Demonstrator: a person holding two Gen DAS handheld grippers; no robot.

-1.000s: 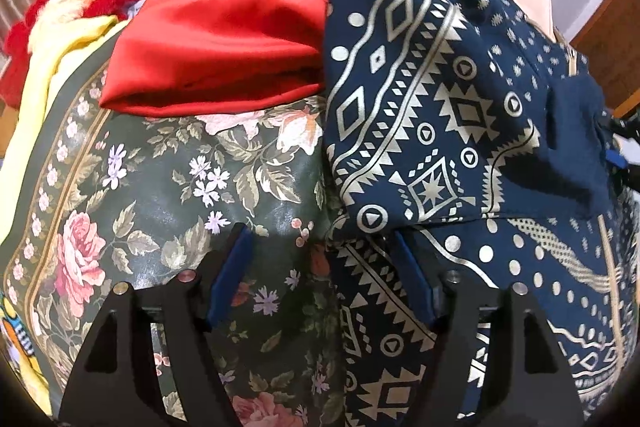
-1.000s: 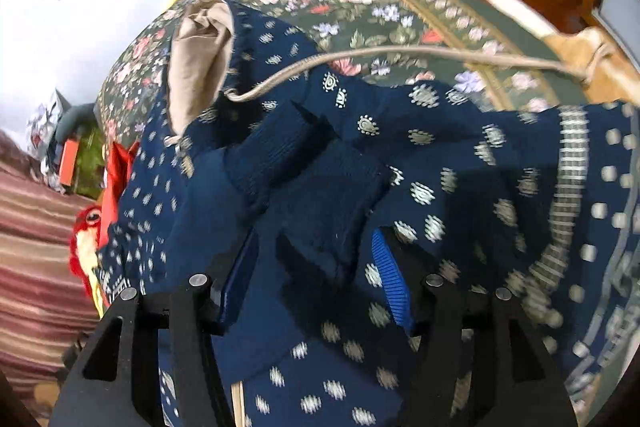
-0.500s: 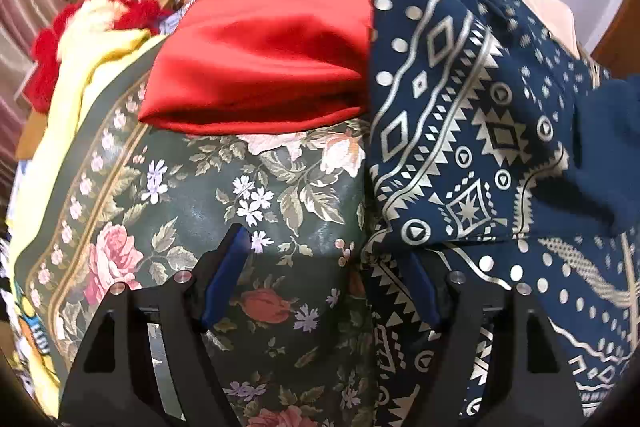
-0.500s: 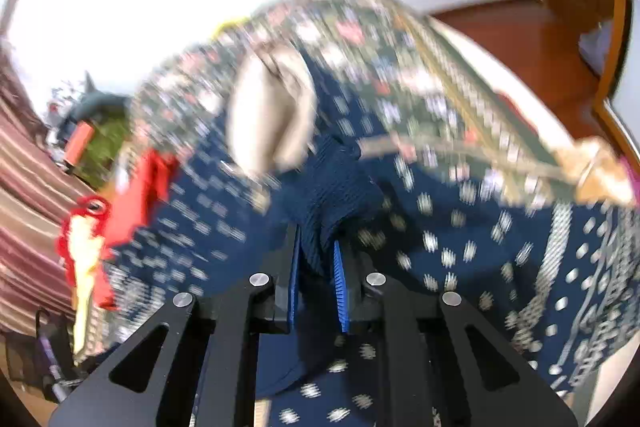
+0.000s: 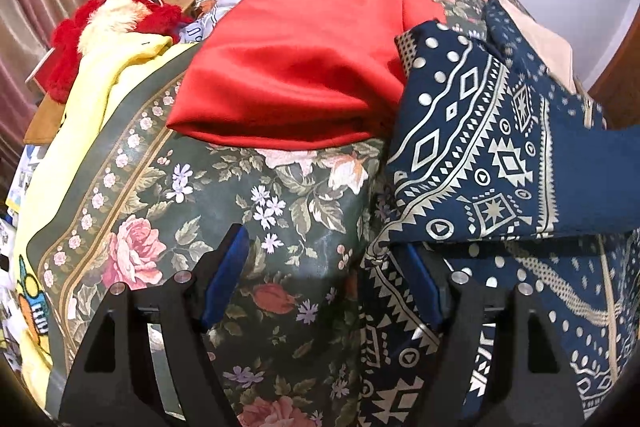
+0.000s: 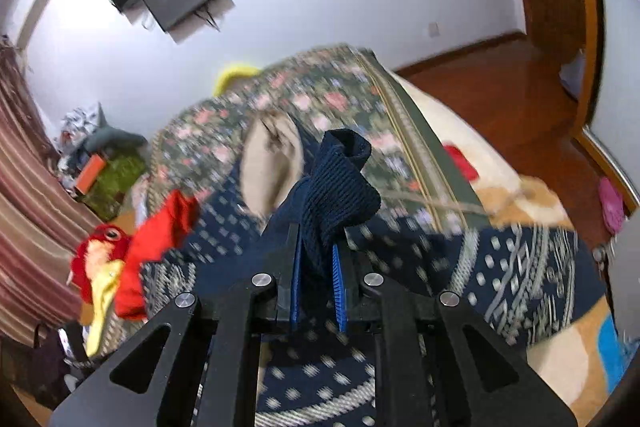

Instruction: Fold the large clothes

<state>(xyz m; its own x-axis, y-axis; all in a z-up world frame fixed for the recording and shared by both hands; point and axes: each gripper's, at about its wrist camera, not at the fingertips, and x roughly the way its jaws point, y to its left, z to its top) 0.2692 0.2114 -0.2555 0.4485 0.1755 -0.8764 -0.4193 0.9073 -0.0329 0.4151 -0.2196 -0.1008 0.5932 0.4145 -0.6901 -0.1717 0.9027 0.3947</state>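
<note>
Moved: right tongs [image 6: 316, 259] have risen off the bed, lifting the navy ribbed cuff [image 6: 340, 183] clear of the spread garment.
Left tongs [image 5: 324, 275]: released, blue pads wide apart above the floral bedspread [image 5: 224, 195], nothing between them.
Red folded cloth [image 5: 304, 67]: on the bed, touching the navy patterned garment [image 5: 480, 155] at its right.
Right tongs: clenched on the cuff.

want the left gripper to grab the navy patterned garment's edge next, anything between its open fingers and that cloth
Nothing visible blocks it. The left gripper is open over the floral bedspread, with the navy patterned garment by its right finger. The red cloth lies further back.
</note>
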